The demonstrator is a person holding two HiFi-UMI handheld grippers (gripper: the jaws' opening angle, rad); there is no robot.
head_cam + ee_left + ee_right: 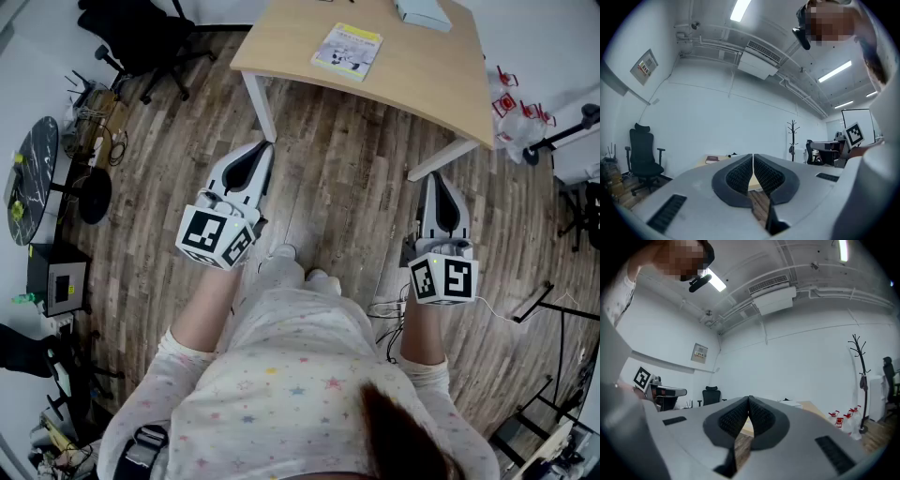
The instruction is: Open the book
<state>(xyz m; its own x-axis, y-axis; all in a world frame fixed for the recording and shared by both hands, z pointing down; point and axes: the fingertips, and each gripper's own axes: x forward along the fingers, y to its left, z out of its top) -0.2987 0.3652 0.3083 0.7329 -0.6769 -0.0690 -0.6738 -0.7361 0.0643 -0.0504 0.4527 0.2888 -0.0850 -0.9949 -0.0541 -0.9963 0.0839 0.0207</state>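
Book, thin, with a pale yellow and white printed cover [347, 52]: it lies closed and flat, cover up, on the light wooden table with white legs [441, 80], near the table's front edge. That position probably leaves its free edge within reach from the person's side. A flat pale grey box [422, 11] sits farther back on the same top, apart from the book.

Left gripper [261, 148] and right gripper [439, 178]: both are held level at waist height over the wood-plank floor [347, 206] and point toward the table. Neither has reached it. Each gripper's own view shows its ribbed dark pads pressed together with nothing between them, so both tools are closed and empty.

Judgement: this reads as a carrying posture before the approach, with the opening of the cover not yet begun. A black office chair [141, 37] stands at the left, clear of the path.
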